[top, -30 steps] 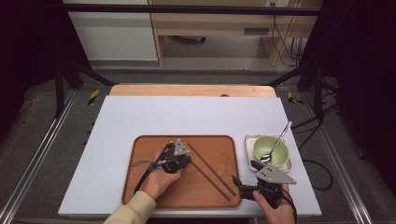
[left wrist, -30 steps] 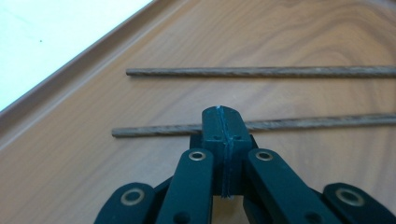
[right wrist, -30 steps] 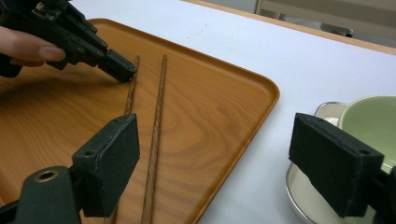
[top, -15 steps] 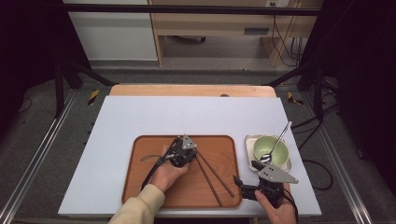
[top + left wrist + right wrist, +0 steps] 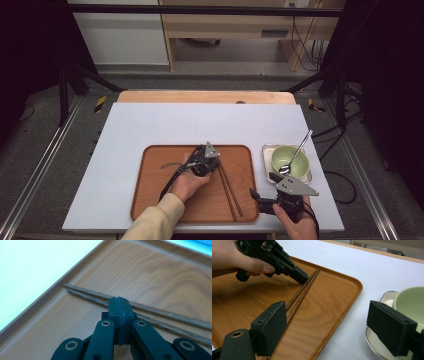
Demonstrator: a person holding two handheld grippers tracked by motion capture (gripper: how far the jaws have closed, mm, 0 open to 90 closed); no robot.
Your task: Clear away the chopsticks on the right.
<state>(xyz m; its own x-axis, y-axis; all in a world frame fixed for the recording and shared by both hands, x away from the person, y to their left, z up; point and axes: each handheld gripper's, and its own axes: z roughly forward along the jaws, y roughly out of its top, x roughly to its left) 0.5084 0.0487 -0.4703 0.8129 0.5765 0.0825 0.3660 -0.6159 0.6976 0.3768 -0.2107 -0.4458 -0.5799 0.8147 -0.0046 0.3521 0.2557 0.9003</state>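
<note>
On the wooden tray point(image 5: 150, 200), two chopsticks point(image 5: 227, 187) lie side by side; the left gripper point(image 5: 216, 165), jaws pressed together and empty, touches them. At three o'clock, a green bowl point(image 5: 290, 162) holds a spoon point(image 5: 296, 154). The right gripper point(image 5: 261, 186) gapes wide, empty.

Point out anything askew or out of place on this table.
Nothing spilled or damaged. The chopsticks lie slightly splayed on the tray, the shut left gripper nudging them; the spoon leans in the bowl.

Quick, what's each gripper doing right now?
Left gripper: shut, empty, tip against the chopsticks.
Right gripper: open, holding nothing.
</note>
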